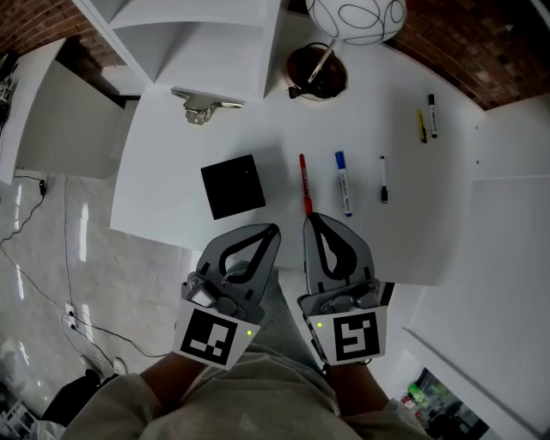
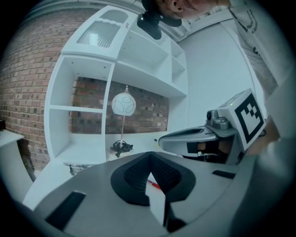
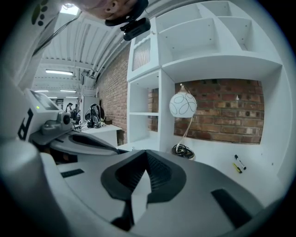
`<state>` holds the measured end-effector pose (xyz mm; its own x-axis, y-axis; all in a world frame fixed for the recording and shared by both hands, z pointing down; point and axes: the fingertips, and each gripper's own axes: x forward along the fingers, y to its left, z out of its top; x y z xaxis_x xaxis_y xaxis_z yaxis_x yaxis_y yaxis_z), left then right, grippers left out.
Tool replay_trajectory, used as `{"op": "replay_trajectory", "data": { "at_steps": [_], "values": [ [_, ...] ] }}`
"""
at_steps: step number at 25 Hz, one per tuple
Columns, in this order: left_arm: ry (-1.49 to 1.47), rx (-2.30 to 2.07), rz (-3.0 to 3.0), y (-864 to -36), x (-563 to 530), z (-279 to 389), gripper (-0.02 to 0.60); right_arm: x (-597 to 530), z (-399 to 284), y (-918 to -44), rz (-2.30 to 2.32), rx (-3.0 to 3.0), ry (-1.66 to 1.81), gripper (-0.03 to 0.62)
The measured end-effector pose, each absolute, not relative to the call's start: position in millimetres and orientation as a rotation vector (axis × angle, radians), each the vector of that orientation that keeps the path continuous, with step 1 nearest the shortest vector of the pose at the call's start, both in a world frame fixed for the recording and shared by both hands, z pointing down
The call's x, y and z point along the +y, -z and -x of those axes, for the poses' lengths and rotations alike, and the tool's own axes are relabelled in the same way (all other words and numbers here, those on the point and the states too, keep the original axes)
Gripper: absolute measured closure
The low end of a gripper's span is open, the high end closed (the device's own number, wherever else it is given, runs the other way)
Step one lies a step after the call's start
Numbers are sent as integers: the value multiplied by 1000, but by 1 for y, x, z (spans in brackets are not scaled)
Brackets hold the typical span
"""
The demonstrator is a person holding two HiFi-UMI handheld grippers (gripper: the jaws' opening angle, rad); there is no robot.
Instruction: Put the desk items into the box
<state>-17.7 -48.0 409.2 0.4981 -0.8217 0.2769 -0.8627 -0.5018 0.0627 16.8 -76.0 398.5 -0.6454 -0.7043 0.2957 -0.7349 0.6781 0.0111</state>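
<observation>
Both tools are held at the near edge of the desk (image 1: 172, 163), side by side, with nothing in either. The left tool (image 1: 274, 229) has its jaws together at the tips, and only the hollow between the pads stays open. The right tool (image 1: 309, 217) is closed the same way, on nothing.

The relation I steer by is this: the red pen (image 1: 304, 182) lies directly ahead of the right tool, its near end just beyond that tool's tip. Its long axis runs near to far, almost in line with the tool. I judge the right tool to be the nearer one, and that its jaws must first part and come across the shaft, not along it.

The blue marker (image 1: 343, 184) lies beside the red pen on its right, parallel to it. The thin black pen (image 1: 383, 180) lies further right again, also parallel.

The black box (image 1: 232, 186) sits ahead of the left tool and left of the red pen, near it but apart. A pen lifted by the right tool would therefore have to travel leftward to reach it.

Farther back, a metal clip-like item (image 1: 204, 106) lies on the left. A yellow pen (image 1: 421, 126) and a black marker (image 1: 432, 115) lie close together on the right, well apart from the tools.

The lamp (image 1: 356, 17) and the white shelf unit (image 1: 206, 34) stand at the back of the desk.
</observation>
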Motion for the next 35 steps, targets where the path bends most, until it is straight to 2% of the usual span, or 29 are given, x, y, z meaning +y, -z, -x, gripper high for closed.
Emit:
{"op": "replay_trajectory", "data": {
  "at_steps": [19, 35],
  "values": [
    [-387, -1444, -2473, -475, -74, -1, 575, -117, -26, -481, -1097, -2509, -176, 579],
    [-399, -1503, -2327, -492, -85, -5, 575, -132, -32, -551, -918, -2286, -448, 576]
  ]
}}
